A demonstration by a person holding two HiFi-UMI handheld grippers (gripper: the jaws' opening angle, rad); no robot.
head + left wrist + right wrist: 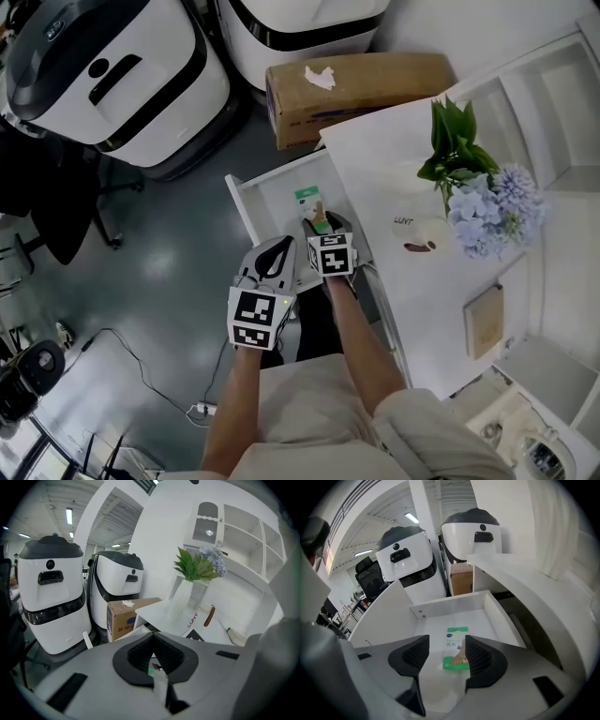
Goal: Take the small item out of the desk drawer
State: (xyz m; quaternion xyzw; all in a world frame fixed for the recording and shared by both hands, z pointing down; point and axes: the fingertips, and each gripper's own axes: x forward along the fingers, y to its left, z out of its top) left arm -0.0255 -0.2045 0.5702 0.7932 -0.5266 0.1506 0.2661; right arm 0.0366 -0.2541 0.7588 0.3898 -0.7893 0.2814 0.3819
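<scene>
Office-style lab, white desk [394, 178], bulky white machines [122, 75], black chair [52, 202]

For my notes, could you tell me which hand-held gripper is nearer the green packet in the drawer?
Right. The right hand-held gripper hangs just above the green packet; the left hand-held gripper sits back at the drawer's near end.

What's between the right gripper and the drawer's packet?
Nothing: in the right gripper view the right gripper hangs open above the packet, only bare drawer floor around.
</scene>
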